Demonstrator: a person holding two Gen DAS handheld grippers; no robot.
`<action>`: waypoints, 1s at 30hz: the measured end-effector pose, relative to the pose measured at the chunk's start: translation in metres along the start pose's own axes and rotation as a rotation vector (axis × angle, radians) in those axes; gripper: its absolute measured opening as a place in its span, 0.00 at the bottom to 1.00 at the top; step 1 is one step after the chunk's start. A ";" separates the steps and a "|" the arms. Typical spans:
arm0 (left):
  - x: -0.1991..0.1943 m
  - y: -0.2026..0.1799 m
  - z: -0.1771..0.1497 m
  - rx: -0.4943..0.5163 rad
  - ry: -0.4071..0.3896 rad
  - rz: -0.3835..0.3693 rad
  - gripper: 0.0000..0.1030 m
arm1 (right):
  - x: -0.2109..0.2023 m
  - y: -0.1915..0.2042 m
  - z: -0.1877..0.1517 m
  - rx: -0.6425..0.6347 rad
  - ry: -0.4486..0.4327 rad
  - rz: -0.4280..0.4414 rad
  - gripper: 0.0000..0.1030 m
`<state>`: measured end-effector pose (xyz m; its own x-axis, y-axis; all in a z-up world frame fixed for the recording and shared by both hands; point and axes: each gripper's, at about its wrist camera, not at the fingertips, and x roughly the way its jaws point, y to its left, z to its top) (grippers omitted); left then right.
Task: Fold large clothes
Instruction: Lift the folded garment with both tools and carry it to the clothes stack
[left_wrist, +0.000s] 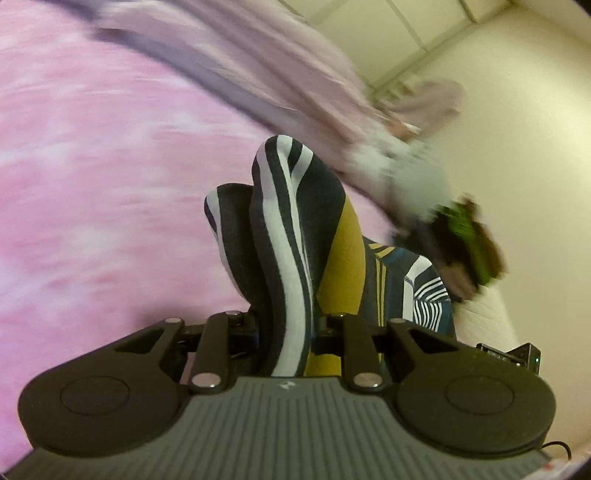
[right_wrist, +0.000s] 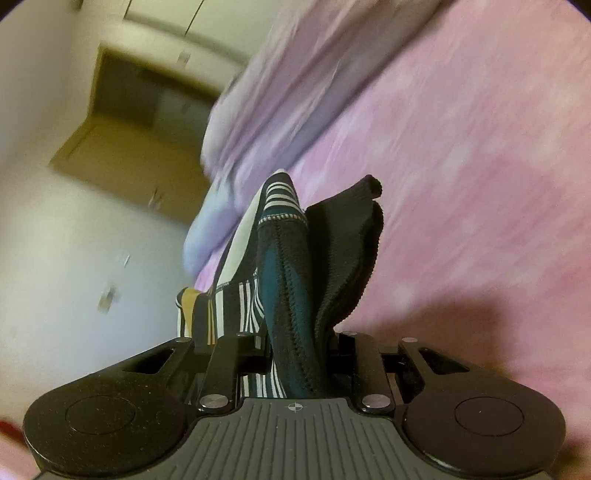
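1. Nearest the lens in the left wrist view, the left gripper (left_wrist: 291, 332) has its jaws pressed together on a bunched fold of the striped garment (left_wrist: 295, 229); navy, white and mustard bands rise out from between them.
2. Nearest the lens in the right wrist view, the right gripper (right_wrist: 299, 354) pinches another part of the same striped garment (right_wrist: 284, 280), at a teal panel with a stitched seam and a dark ribbed band beside it.
3. Location: the garment is off the pink bedspread (left_wrist: 110, 184), held between the two grippers, above the bed near its edge.
4. Handling, as a judgement: the fabric is a soft, light knit. It droops and bunches, has no stiffness, and is not fragile. Ribbed bands and seams give the firmest hold; smooth panels may slide out of a shallow pinch.
5. Recommended hold: grip at hems, cuffs or seams, well apart, so the cloth hangs flat.
6. View differences: the left view alone shows a blurred hand (left_wrist: 469, 251) with a green part at the bed's edge and a lilac quilt (left_wrist: 258, 74) along the far edge. The right view alone shows the ribbed band, the seam stitching and a wall recess (right_wrist: 140, 122).
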<state>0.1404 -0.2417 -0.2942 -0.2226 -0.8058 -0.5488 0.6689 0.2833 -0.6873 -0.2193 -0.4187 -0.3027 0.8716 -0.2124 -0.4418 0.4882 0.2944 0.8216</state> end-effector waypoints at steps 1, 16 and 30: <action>0.013 -0.026 0.012 0.020 0.021 -0.040 0.17 | -0.025 0.006 0.010 0.003 -0.036 -0.021 0.19; 0.226 -0.409 0.103 0.274 0.163 -0.388 0.17 | -0.333 0.049 0.220 0.014 -0.492 -0.266 0.20; 0.411 -0.629 0.171 0.177 -0.032 -0.326 0.17 | -0.403 -0.038 0.560 -0.108 -0.422 -0.198 0.20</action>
<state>-0.2503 -0.8394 -0.0062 -0.4235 -0.8555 -0.2979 0.6796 -0.0826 -0.7289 -0.6144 -0.8664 0.0461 0.6783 -0.6271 -0.3830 0.6644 0.3008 0.6842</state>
